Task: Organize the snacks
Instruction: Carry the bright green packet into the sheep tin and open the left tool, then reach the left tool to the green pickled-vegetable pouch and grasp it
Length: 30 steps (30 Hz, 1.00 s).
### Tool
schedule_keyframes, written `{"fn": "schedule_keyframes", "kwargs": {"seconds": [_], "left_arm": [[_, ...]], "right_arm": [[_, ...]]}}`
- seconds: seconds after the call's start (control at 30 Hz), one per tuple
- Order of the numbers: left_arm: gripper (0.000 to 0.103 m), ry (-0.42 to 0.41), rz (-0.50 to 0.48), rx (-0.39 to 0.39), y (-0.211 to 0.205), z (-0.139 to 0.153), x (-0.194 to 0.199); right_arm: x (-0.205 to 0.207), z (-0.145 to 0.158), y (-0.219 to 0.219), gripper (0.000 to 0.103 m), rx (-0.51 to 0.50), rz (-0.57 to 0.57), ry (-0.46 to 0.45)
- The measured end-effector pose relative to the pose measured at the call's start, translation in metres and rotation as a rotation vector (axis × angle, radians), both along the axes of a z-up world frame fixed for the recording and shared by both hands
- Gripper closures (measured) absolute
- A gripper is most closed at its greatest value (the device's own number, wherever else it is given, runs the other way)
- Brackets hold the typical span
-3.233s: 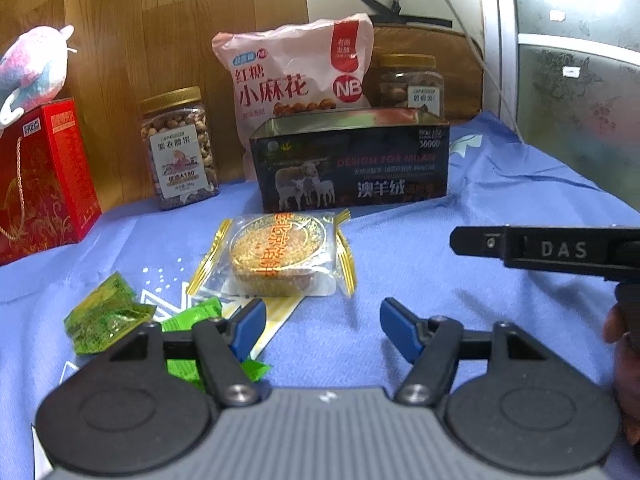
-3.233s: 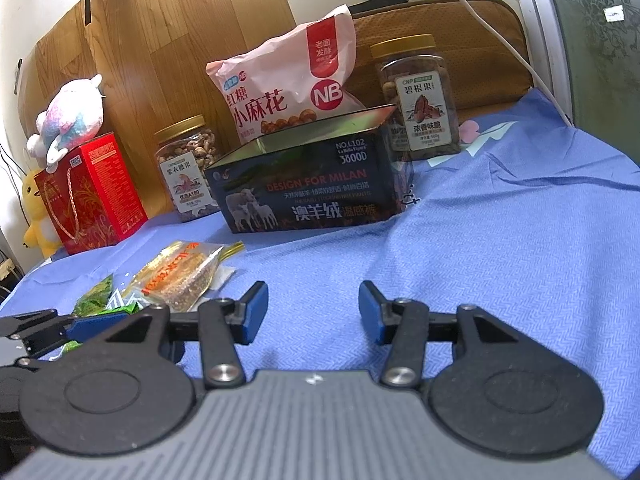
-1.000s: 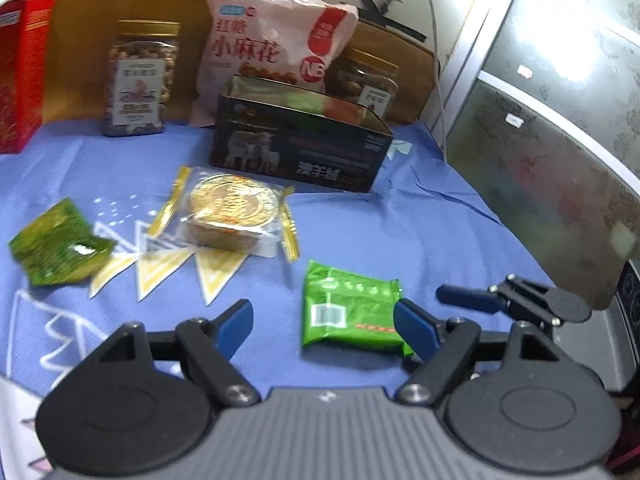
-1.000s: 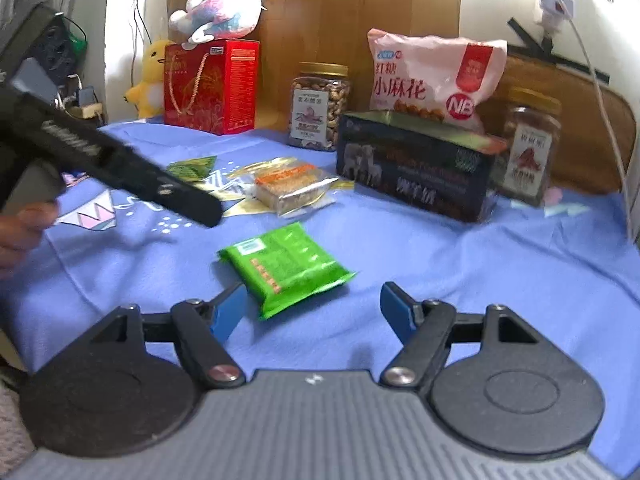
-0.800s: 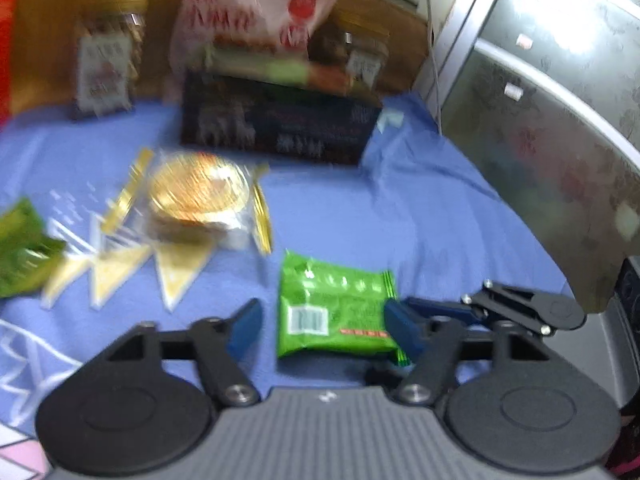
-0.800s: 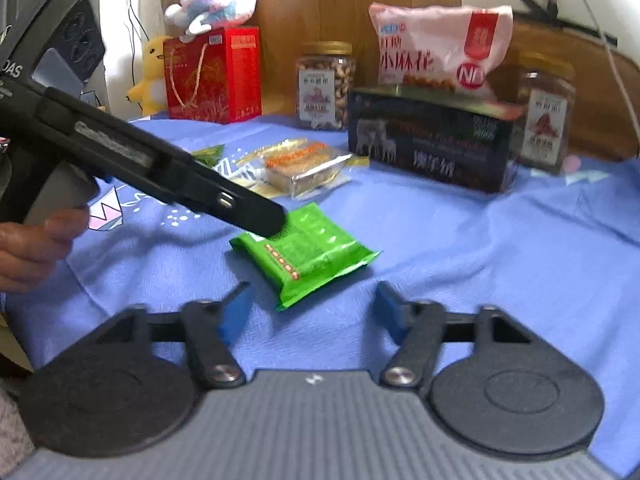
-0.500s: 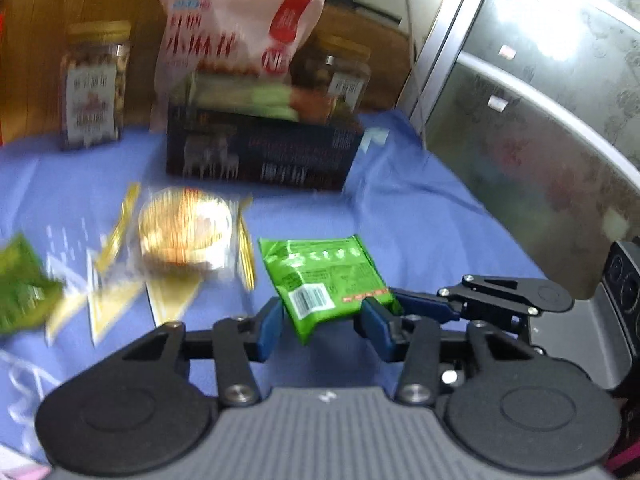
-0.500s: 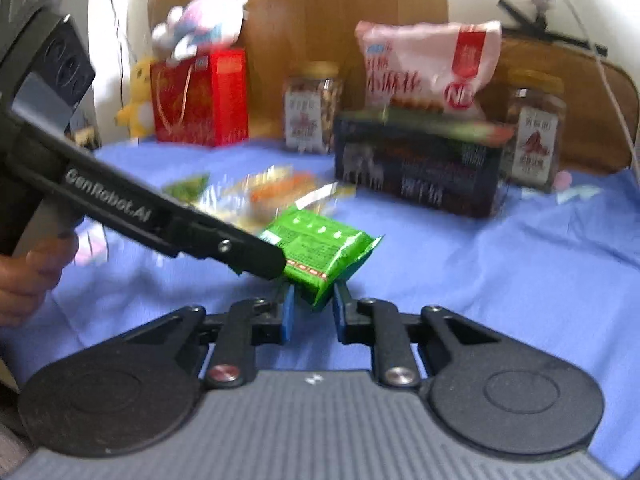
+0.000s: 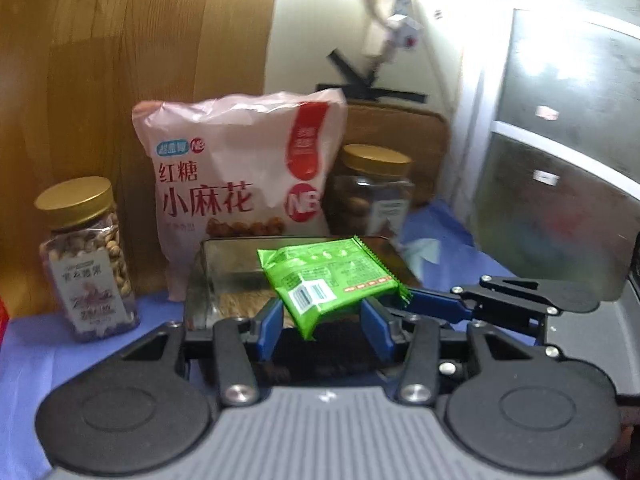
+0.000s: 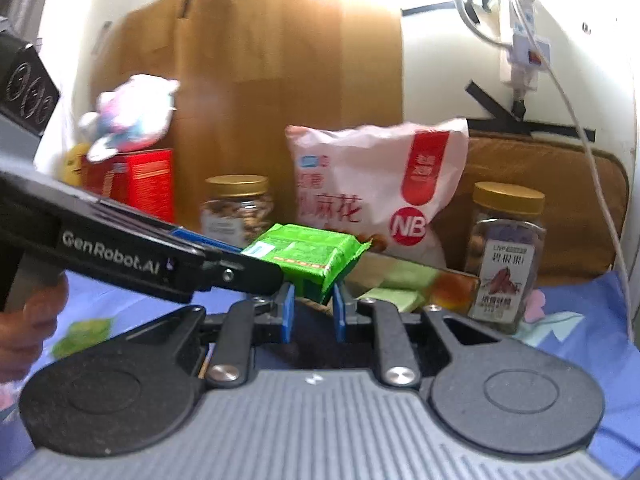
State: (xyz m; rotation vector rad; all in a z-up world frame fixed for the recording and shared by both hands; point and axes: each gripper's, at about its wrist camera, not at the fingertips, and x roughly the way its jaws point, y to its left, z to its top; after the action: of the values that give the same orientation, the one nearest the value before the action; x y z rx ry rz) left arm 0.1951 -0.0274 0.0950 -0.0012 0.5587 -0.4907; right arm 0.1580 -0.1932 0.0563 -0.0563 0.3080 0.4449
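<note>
Green snack packet (image 9: 334, 280) hung mid-frame, clamped by both the left gripper (image 9: 325, 322) and right gripper (image 10: 310, 312), directly above the open tin (image 9: 224, 268) just beyond them

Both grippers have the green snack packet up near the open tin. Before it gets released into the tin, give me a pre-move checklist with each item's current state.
1. Left gripper closed on the green packet: ok.
2. Right gripper clamped on the packet's other end: ok.
3. Packet clear of the blue cloth: ok.
4. Open tin beneath the packet: ok, the packet hangs over its opening.
5. Room left in the tin: cannot tell; other packets already lie inside.
6. Jars clear of the path: ok, they stand behind the tin.
</note>
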Motion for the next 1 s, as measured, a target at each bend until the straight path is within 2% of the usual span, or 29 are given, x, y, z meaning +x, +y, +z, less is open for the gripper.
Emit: {"fn": "schedule_keyframes", "kwargs": {"seconds": [0.17,0.23,0.3,0.43,0.5,0.57,0.6,0.67,0.83,0.93,1.0], "left_arm": [[0.058,0.029,0.065,0.041,-0.01,-0.022,0.046],[0.058,0.036,0.086,0.069,-0.012,-0.028,0.054],[0.058,0.053,0.094,0.06,-0.008,-0.03,0.054],[0.056,0.033,0.11,0.001,0.015,-0.015,0.03],[0.053,0.033,0.132,-0.048,0.034,-0.006,0.014],[0.053,0.033,0.17,-0.085,0.058,-0.001,-0.006],[0.053,0.033,0.2,-0.093,0.073,0.0,-0.018],[0.053,0.042,0.264,-0.083,0.097,-0.003,-0.037],[0.053,0.112,0.478,0.035,0.145,-0.023,-0.079],[0.052,0.172,0.546,0.011,0.169,-0.034,-0.092],[0.052,0.199,0.583,-0.011,0.181,-0.04,-0.098]], "right_arm": [[0.038,-0.016,0.007,0.078,-0.017,-0.068,0.034],[0.044,-0.021,0.006,0.077,-0.019,-0.095,0.052],[0.039,-0.022,0.0,0.076,0.017,-0.094,0.063],[0.016,-0.015,-0.008,0.074,0.06,-0.097,0.039],[0.0,-0.013,-0.009,0.072,0.096,-0.069,0.049],[-0.015,-0.014,-0.006,0.064,0.126,-0.031,0.075],[-0.021,-0.016,-0.003,0.064,0.134,-0.007,0.092],[-0.034,-0.022,0.008,0.064,0.143,0.044,0.133],[-0.057,-0.034,0.049,0.064,0.142,0.191,0.23],[-0.065,-0.037,0.079,0.063,0.107,0.267,0.263],[-0.068,-0.036,0.099,0.057,0.075,0.314,0.27]]}}
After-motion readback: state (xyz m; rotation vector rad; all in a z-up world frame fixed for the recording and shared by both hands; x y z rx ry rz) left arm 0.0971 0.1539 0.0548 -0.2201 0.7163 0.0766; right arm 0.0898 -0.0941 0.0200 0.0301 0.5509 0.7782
